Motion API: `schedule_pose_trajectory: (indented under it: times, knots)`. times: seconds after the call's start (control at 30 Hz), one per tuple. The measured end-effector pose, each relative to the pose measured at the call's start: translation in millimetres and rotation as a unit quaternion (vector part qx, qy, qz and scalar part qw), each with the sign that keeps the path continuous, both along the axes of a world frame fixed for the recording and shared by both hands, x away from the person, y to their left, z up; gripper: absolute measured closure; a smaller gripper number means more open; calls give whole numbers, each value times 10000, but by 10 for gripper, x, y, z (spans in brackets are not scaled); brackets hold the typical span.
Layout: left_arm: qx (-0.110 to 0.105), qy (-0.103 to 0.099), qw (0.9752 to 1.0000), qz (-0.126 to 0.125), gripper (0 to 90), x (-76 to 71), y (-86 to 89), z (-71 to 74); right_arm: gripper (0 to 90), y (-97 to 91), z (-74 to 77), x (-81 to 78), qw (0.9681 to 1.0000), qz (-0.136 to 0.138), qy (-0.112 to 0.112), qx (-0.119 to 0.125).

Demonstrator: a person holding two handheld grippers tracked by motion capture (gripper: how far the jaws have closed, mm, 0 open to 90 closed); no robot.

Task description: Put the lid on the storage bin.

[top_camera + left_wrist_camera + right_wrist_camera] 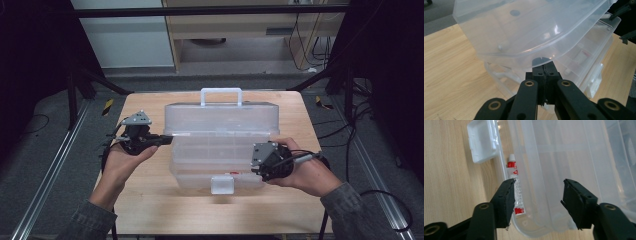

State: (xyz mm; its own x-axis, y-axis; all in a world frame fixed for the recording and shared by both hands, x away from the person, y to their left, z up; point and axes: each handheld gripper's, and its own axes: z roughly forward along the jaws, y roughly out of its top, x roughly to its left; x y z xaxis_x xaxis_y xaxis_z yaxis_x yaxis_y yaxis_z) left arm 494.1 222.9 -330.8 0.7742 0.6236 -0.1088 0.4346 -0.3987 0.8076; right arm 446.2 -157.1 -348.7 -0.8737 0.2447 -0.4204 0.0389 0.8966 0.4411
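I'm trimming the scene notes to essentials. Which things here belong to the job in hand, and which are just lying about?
Job in hand:
clear plastic organiser box
box lid
left gripper
right gripper
red and white tube in the box

Lying about:
wooden table
floor cables

A wooden desk stands on grey carpet; metal rails flank its side edges, cables trailing right, a cabinet behind.
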Motion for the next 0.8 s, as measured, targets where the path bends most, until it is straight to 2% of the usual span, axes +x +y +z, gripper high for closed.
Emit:
schedule_pose_trajectory:
  times: [0.1,0.3,0.47,0.8]
  knots:
    - [3,8,10000,-16,895,-28,4,-37,369,-82,-3,-66,9998,-103,-32,151]
    - [18,38,10000,-32,894,-80,10,-122,324,-232,-8,-208,9994,-291,-75,188]
    - [-52,59,10000,-7,895,-109,15,-177,309,-325,-9,-313,9989,-388,-99,244]
    - [-31,80,10000,-12,895,-168,27,-275,304,-508,-46,-366,9976,-616,-120,295]
